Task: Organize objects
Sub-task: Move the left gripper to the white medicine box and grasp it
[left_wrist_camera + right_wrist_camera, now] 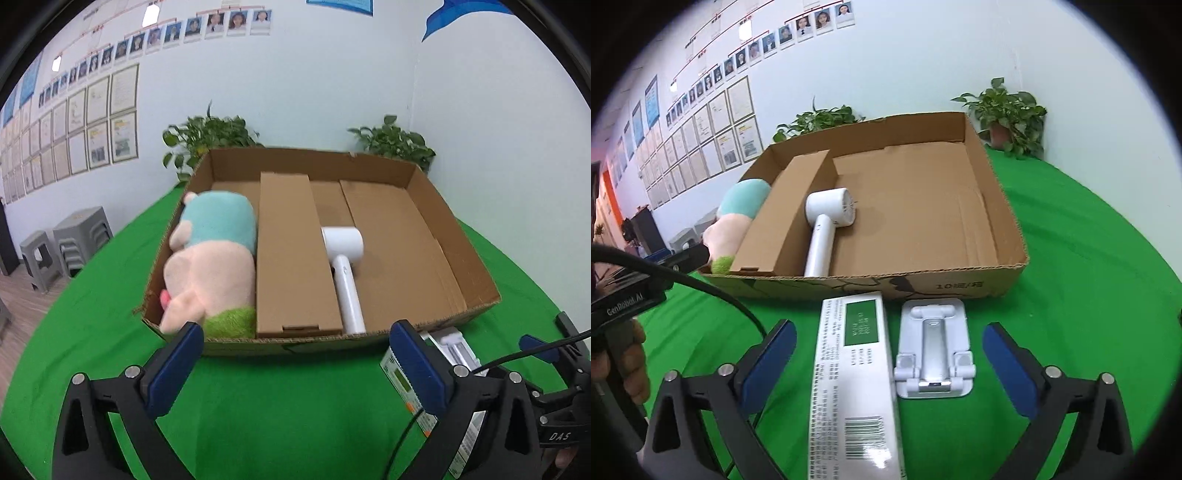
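Left wrist view: my left gripper [295, 354] hangs over the green tablecloth [258, 406] with its jaws spread wide and nothing between them, just short of the near wall of the cardboard tray [454, 236]. Inside the tray, from left: a plush toy [210, 258] against the left wall, a long flat cardboard box [295, 254] beside it, then a white hair dryer [345, 266] lying with its handle toward me. The right part of the tray floor is bare. Right wrist view: my right gripper [890, 354] is also fully spread and grips nothing. Between its fingers, on the cloth in front of the tray, lie a long white carton with a green label [855, 369] and, just beside it on the right, a folded white phone stand [932, 350]. I cannot tell whether they touch.
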Available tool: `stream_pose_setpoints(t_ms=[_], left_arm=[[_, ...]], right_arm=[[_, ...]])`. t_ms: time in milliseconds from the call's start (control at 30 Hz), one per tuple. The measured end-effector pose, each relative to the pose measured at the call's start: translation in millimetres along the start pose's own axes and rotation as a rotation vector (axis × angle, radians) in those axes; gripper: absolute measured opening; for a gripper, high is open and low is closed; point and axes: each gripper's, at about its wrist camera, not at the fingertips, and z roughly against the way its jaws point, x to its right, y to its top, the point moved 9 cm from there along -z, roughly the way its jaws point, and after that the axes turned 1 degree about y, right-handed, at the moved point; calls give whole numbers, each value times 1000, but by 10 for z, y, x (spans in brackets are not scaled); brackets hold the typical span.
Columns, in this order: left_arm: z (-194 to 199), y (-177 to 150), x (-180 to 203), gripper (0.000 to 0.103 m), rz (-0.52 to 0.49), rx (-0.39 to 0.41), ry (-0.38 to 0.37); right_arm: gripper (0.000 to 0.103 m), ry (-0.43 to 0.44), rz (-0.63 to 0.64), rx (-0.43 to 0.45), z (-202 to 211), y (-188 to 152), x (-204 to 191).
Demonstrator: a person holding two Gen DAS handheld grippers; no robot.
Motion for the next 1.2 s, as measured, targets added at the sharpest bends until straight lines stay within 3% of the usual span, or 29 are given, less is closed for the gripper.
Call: stream_pose_setpoints(t_ms=[200,400,500,700,800,900,1100,1167,1200], left_arm=[[-55,-91,-1,102,8,-39,-28],[-159,-241,78,102,7,-111,-114],[-207,-293,97,102,27,-143,-170],[-411,-344,299,102,18,-235,-304],[-550,-382,504,102,32,-291,-391],[-691,-440,677,100,66,-354,-458],[-839,-567,887,95,100,-435,-556],[-889,-616,913,95,125,-457,-569],[-906,-644,929,94,132,-468,-579]], right_arm=[[102,72,36,-7,45,-66,-127],[102,224,86,25,309,-256,-296],[102,271,161,-1,454,-425,-375],[102,237,344,-88,589,-786,-418],[102,143,276,-120,356,-762,-319],[102,117,227,-155,147,-776,-298],[101,82,260,-203,12,-913,-398],[97,69,255,-207,13,-926,-385],[89,60,249,-215,13,-945,-369]])
